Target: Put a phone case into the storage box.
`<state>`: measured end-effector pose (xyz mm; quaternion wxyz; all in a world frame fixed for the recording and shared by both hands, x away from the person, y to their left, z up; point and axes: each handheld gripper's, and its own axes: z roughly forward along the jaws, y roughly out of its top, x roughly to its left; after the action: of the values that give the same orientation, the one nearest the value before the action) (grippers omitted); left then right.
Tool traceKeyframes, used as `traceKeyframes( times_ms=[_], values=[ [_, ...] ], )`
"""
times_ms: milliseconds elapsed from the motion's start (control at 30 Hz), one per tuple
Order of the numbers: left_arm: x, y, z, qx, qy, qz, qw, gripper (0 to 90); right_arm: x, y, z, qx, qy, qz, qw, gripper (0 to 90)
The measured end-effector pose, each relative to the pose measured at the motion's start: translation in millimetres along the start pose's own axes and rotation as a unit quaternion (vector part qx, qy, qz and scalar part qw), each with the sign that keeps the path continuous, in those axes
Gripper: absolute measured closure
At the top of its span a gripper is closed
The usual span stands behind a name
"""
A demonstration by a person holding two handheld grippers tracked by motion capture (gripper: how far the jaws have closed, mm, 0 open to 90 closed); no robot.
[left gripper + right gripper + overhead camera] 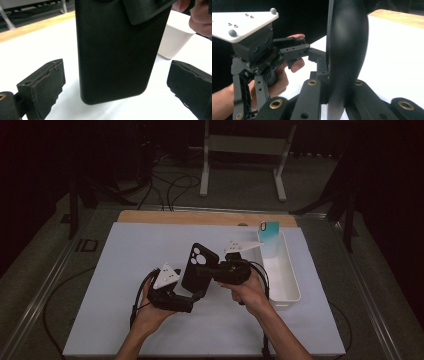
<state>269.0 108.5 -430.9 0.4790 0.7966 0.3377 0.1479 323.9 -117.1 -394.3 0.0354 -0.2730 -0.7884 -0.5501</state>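
Overhead, the dim room shows a grey floor with black cables and a white metal frame (245, 155) standing beyond the desk (150, 215), whose wooden top shows as a strip along the far edge. A smooth, matte white mat (125, 320) covers nearly all of the desk. On its right side lies a long, narrow white tray (287, 292) with rounded corners and plastic-looking walls; a teal phone case (270, 234) leans at the tray's far end.

Near the middle of the mat, a black phone (199, 265) is held up off the surface, tilted, its back with round camera lenses facing the high camera. In the left gripper view its back is plain, matte and dark, with softly rounded lower corners.

The right tool (210, 270) is clamped on the phone's edge, its jaws drawn together; in the right gripper view the phone stands edge-on between them, a thin, glossy dark slab. The left tool (192, 296) sits just below the phone with its jaws spread wide: in its own view the two black, rough foam-like pads (47, 82) stand either side of the phone's lower end without touching it. Each tool carries a pale grey three-cornered plate (166, 276) on top, and a hand grips each one from below.
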Motion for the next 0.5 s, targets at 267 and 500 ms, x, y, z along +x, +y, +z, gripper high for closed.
traceKeyframes(
  times_ms=[267,500],
  values=[
    [0.8,-2.6,-0.1,0.002,-0.032,0.000,0.9995,2.5,4.5,-0.5,-2.5,0.001,0.029,-0.027,0.9992,85.8],
    [1.6,-4.7,0.8,0.004,-0.061,-0.004,0.9981,12.4,10.4,-0.4,0.6,0.005,0.064,-0.047,0.9969,85.8]
  ],
)
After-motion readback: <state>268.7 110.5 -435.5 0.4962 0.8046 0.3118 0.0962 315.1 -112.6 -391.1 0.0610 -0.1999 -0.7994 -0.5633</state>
